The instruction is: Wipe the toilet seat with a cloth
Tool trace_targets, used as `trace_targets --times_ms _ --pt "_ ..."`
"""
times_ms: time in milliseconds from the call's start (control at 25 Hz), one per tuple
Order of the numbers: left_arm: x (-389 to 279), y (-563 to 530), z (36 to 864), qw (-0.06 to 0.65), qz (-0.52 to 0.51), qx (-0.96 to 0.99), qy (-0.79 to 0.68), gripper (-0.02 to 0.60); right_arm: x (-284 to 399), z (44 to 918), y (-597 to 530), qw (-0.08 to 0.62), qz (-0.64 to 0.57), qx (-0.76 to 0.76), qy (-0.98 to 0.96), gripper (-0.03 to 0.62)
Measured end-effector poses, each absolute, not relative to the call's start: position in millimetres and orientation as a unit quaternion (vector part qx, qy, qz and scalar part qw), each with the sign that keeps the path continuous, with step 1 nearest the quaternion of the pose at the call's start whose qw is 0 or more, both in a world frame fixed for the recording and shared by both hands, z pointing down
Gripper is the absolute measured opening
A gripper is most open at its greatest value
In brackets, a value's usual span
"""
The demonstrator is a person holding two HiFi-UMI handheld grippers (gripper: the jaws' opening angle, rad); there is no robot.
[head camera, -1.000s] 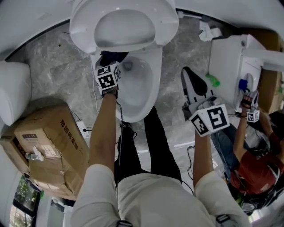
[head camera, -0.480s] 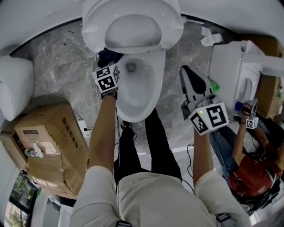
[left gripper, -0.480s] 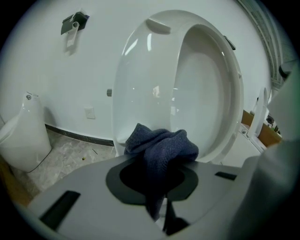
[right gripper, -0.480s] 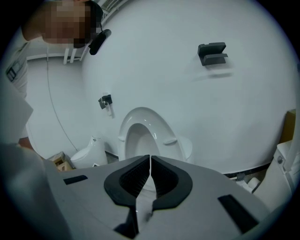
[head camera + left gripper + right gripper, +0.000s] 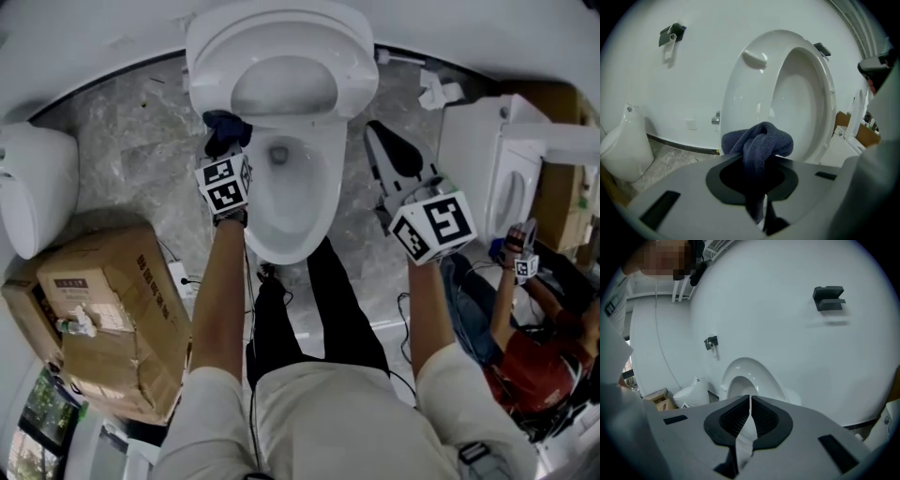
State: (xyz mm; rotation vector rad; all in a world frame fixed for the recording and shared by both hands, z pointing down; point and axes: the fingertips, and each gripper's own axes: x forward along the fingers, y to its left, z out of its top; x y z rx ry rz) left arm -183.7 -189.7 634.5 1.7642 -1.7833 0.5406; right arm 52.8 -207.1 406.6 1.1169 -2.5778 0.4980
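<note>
The white toilet stands with its seat and lid (image 5: 281,56) raised above the open bowl (image 5: 292,192). In the head view my left gripper (image 5: 228,142) is at the bowl's left rear, just under the raised seat, shut on a dark blue cloth (image 5: 225,129). In the left gripper view the bunched cloth (image 5: 759,140) sticks out between the jaws in front of the seat's ring (image 5: 820,89). My right gripper (image 5: 380,136) hangs over the floor to the right of the bowl, shut and empty. The right gripper view shows the right gripper (image 5: 750,401) pointing toward the toilet (image 5: 743,376).
A cardboard box (image 5: 103,309) and a second white fixture (image 5: 33,187) stand at the left. A white cabinet (image 5: 497,159) is at the right, with a crouching person in red (image 5: 534,366) beside it. Crumpled paper (image 5: 439,89) lies by the wall.
My left gripper has lifted with the cloth, closer to the raised seat. The right gripper has risen and drifted a little toward the toilet, still shut.
</note>
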Motion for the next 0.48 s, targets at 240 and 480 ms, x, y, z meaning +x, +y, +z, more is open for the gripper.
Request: trace_targets --times_ms 240,480 --pt "-188.4 -196.3 577.8 0.231 0.199 0.68 -0.667 0.046 40.1 398.9 -241.9 0.153 0.157 0.371 -0.902 0.032" --pt "-178.9 -194.2 502.3 0.193 0.174 0.703 -0.661 0.046 26.9 381.5 -262.9 0.177 0.128 0.344 -0.913 0.032"
